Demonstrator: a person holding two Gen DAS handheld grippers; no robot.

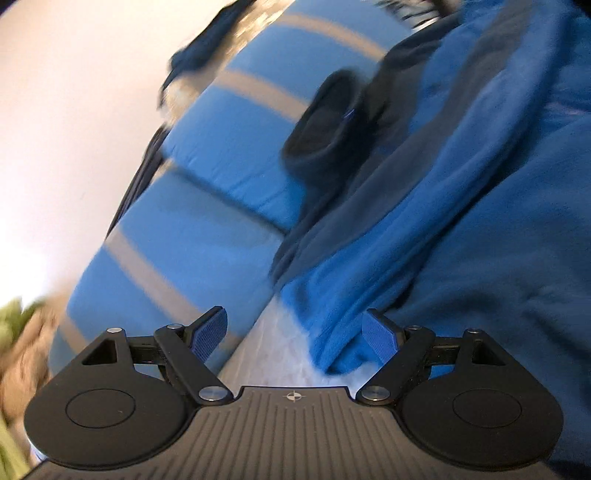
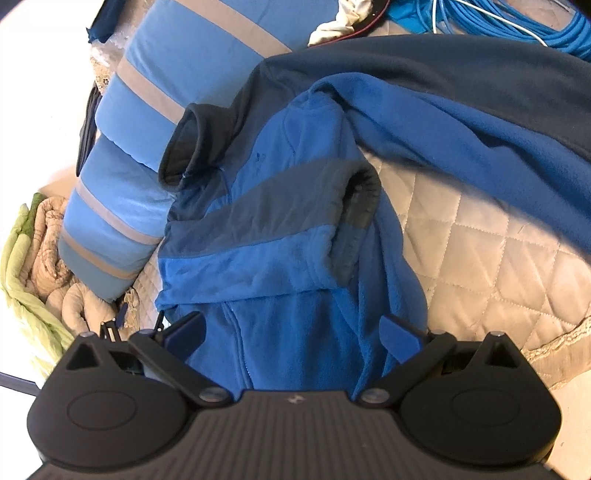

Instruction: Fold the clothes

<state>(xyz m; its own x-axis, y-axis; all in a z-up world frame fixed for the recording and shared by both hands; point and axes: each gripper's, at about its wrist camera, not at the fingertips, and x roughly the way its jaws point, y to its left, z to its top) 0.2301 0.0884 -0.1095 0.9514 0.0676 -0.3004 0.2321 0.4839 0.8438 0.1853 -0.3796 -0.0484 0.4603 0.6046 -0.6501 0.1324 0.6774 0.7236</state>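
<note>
Right wrist view: blue fleece jacket (image 2: pixel 280 236) lies spread on a quilted beige bed cover (image 2: pixel 480 266), diamond-stitched. This view alone shows the jacket whole: bright blue pile, navy panels, 2 navy cuffs with dark grey lining, 1 sleeve folded across the chest. Above the jacket's far edge, a coil of blue cable (image 2: pixel 524 26) and a crumpled white cloth (image 2: pixel 340 22). Left of the jacket, a rolled blue mattress (image 2: pixel 155 122) with grey stripes, touching the jacket's collar side. Beyond the mattress, rolled beige and pale green bedding (image 2: pixel 40 251).

Right gripper (image 2: pixel 291 334) hangs over the jacket's lower body, fingers spread wide, fleece below them, nothing pinched.

Left wrist view: tilted and motion-blurred. It shows the jacket (image 1: pixel 461 229) from its side, a navy cuff standing up as a dark round opening, and the mattress (image 1: pixel 207 206) left of it. A strip of the bed cover (image 1: pixel 273 354) shows between mattress and jacket. Left gripper (image 1: pixel 295 334) is wide open; its right pad sits just beside a fold of the jacket's edge, nothing clamped.

No containers seen.
</note>
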